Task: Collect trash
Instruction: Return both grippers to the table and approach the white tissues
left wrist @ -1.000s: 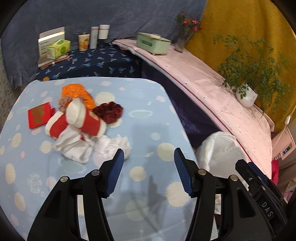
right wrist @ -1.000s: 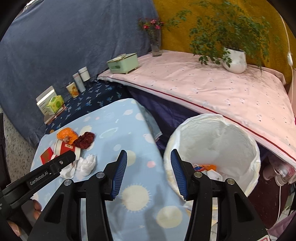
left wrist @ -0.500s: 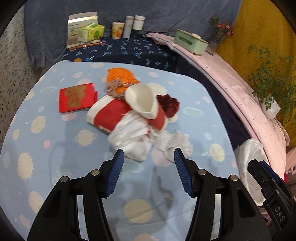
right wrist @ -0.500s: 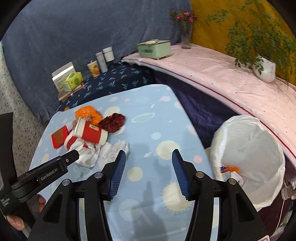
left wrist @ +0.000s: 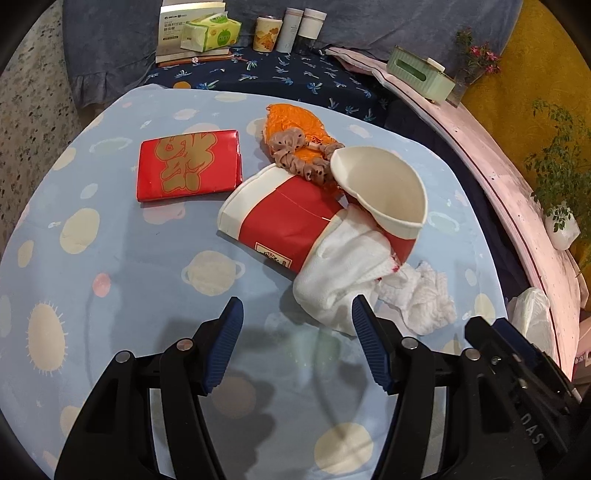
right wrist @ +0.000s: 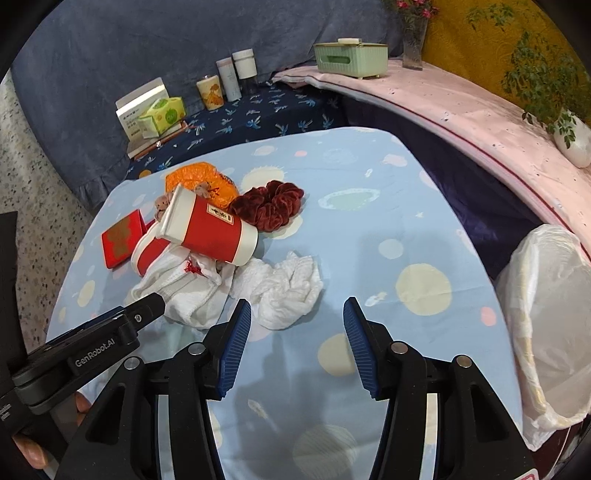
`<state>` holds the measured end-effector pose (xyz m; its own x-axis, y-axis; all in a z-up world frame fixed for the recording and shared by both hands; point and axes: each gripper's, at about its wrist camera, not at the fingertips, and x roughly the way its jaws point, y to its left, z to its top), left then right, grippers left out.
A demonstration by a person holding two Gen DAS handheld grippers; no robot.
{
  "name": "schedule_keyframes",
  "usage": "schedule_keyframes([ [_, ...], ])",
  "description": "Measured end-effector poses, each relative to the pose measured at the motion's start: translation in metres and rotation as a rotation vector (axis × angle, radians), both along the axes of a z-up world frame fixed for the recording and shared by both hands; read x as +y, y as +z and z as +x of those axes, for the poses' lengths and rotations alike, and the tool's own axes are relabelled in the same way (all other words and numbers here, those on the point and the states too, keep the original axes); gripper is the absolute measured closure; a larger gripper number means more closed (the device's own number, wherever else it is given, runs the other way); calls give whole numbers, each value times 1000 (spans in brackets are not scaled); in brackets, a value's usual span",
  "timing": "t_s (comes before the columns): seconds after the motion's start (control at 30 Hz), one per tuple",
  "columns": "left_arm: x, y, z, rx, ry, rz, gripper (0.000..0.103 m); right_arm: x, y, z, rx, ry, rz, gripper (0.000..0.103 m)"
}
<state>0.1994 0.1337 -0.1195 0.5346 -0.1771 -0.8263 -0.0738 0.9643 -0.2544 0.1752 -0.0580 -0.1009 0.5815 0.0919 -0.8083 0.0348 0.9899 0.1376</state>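
A pile of trash lies on the light blue tablecloth (left wrist: 110,266): two red and white paper cups (left wrist: 291,221) (right wrist: 210,229), a white cloth (left wrist: 340,273), a crumpled white tissue (right wrist: 288,288), an orange wrapper (left wrist: 295,118) and a red packet (left wrist: 188,166). My left gripper (left wrist: 297,332) hovers just short of the white cloth, its jaws opening and empty. Just short of the tissue, my right gripper (right wrist: 297,325) is open with nothing between its fingers. The bin with a white liner (right wrist: 546,325) stands off the table's right edge.
A spotted scrunchie (left wrist: 295,151) and a dark red scrunchie (right wrist: 269,203) lie in the pile. Behind the table are a tissue pack (left wrist: 210,35), jars (left wrist: 291,27), a green box (right wrist: 351,57) and a potted plant (right wrist: 572,136). A hand (right wrist: 29,443) holds the left gripper.
Both grippers have moved down and left, away from the bin and toward the trash pile, which now fills much more of each view. Neither has taken hold of anything.
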Motion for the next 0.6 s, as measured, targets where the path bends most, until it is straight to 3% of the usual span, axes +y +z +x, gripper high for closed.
schedule_keyframes([
  [0.27,-3,-8,11,1,-31,-23,51,10,-26,22,47,-5,-3,52],
  [0.37,-5,-9,14,-1,-45,-29,65,12,-35,26,65,0,-4,54],
  [0.4,-6,-10,14,2,-51,-31,72,13,-37,28,70,2,-2,57],
  [0.47,-7,-9,15,-2,-56,-26,76,14,-42,30,81,6,4,66],
  [0.53,-7,-8,14,-9,-64,-26,89,14,-43,29,73,6,7,68],
  [0.6,-8,-6,13,-13,-69,-26,92,14,-41,27,64,13,9,76],
])
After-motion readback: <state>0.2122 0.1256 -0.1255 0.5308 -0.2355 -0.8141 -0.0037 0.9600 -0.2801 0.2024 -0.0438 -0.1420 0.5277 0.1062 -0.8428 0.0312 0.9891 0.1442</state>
